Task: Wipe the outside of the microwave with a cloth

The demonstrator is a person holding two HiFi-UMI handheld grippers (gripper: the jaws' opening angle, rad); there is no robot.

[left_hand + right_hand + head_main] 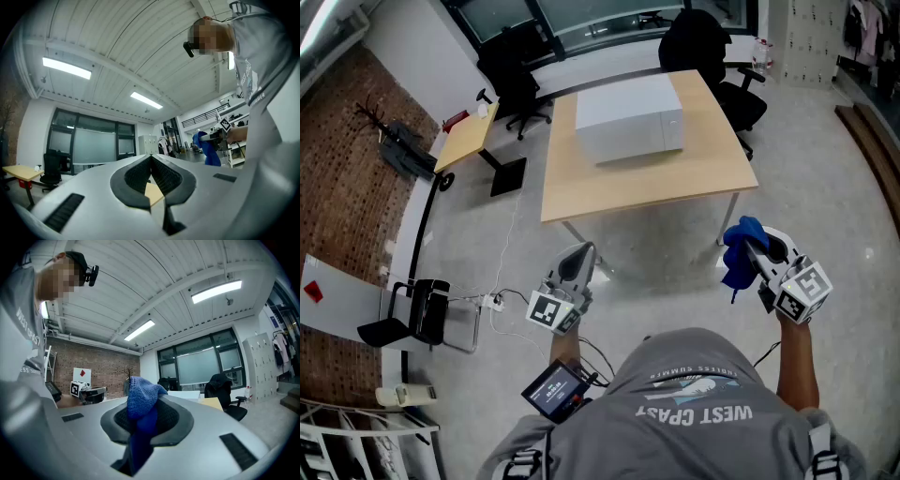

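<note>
A white box-shaped microwave (pixel 630 117) stands on a light wooden table (pixel 675 183) ahead of me. My right gripper (pixel 753 246) is shut on a blue knitted cloth (pixel 739 255), which bunches over the jaw tips and hangs down; the cloth (pixel 140 413) fills the gap between the jaws in the right gripper view. My left gripper (pixel 577 260) is shut with nothing in it, its jaws meeting tip to tip (pixel 151 157). Both grippers are held in front of my body, well short of the table. From the left gripper view the right gripper with the cloth (pixel 207 146) shows at the right.
Black office chairs (pixel 708 47) stand behind the table, another (pixel 511 80) near a small yellow desk (pixel 469 136). A folding chair (pixel 417 314) and a power strip with cable (pixel 495 302) lie on the floor at my left. A small screen (pixel 553 389) hangs at my waist.
</note>
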